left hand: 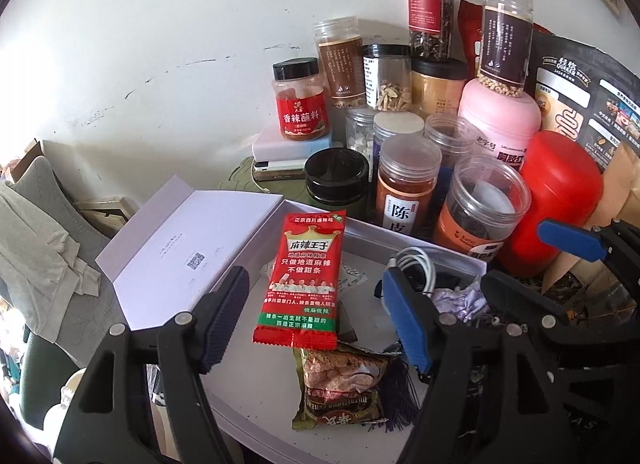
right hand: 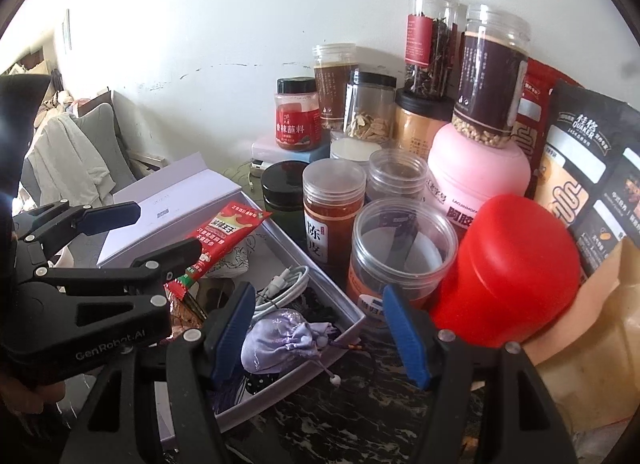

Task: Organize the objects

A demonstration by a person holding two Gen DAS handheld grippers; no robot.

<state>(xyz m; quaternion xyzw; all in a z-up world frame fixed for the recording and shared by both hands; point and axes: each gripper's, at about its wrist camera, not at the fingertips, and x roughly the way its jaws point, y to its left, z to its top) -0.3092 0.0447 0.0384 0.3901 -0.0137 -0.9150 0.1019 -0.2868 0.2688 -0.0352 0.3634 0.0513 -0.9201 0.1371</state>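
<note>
A white box sits open on the dark marbled counter, its lid tipped back at the left, just beside a crowd of jars and a red bottle. Inside it a red snack packet leans across a brown snack bag, with a coiled white cable and a lilac pouch toward the right end. Both the left hand-held gripper and the right hand-held gripper hang spread and hold nothing, the left apparently above the packet.

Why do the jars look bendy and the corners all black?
Both wrist views use a fisheye lens: in the left one the tall jar leans and the edges go dark; in the right one the red container bulges, and the wall glares bright white.
</note>
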